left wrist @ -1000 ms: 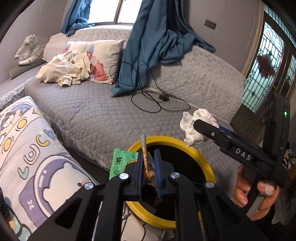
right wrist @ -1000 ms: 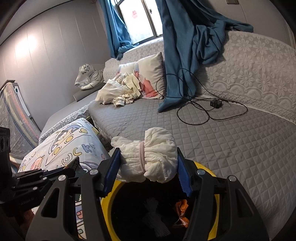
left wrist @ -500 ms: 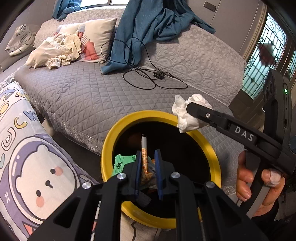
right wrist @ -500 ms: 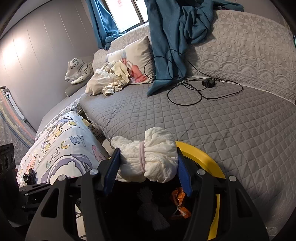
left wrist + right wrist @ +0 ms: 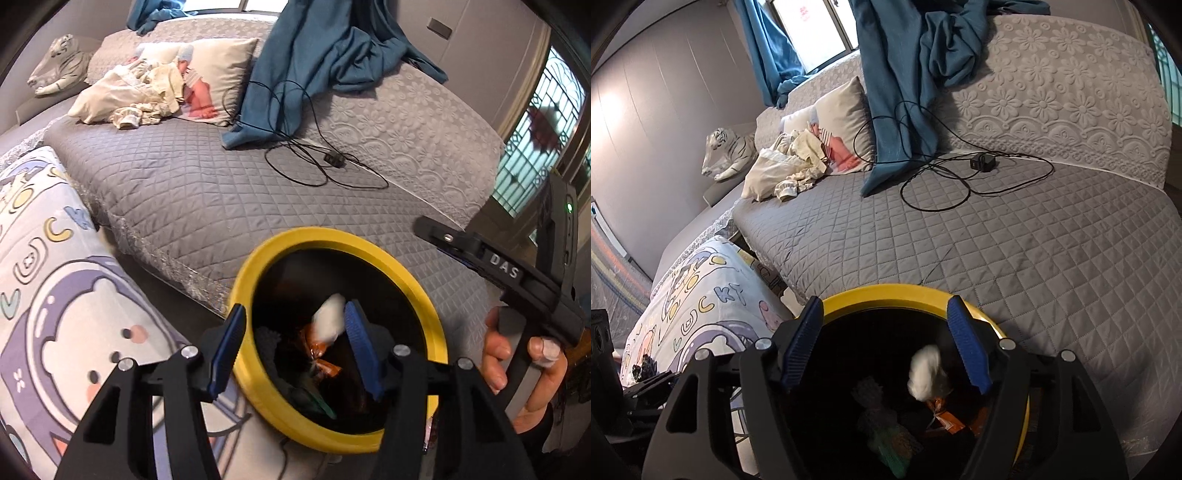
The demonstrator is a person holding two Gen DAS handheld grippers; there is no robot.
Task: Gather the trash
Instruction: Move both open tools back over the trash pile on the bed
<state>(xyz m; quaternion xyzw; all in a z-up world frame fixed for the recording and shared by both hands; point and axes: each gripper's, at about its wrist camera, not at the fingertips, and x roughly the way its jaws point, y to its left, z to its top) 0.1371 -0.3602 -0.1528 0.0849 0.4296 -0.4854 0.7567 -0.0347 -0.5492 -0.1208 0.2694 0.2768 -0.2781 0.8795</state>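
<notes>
A black bin with a yellow rim [image 5: 343, 240] [image 5: 886, 291] stands against the grey quilted sofa, below both grippers. My left gripper [image 5: 293, 321] hangs over its mouth with its jaws opening and nothing between them. My right gripper [image 5: 884, 314] is over the bin too, jaws opening and empty; the left wrist view shows it from the side [image 5: 428, 230], held by a hand [image 5: 517, 369]. A white tissue wad [image 5: 328, 317] [image 5: 925, 373], blurred, is dropping inside the bin. An orange wrapper [image 5: 317, 354] [image 5: 945, 413] and a green wrapper [image 5: 890, 443] lie in the bin.
On the sofa seat [image 5: 192, 192] lie a black cable with a charger [image 5: 334, 158], a hanging blue curtain [image 5: 295, 74], a pillow with crumpled clothes [image 5: 140, 96] and a toy tiger [image 5: 59, 62]. A cartoon-print cushion [image 5: 55, 295] sits left of the bin.
Both grippers opened over the bin. The left let go of its wrapper and the right let go of the tissue wad, which now falls inside. Both hands sank a little.
</notes>
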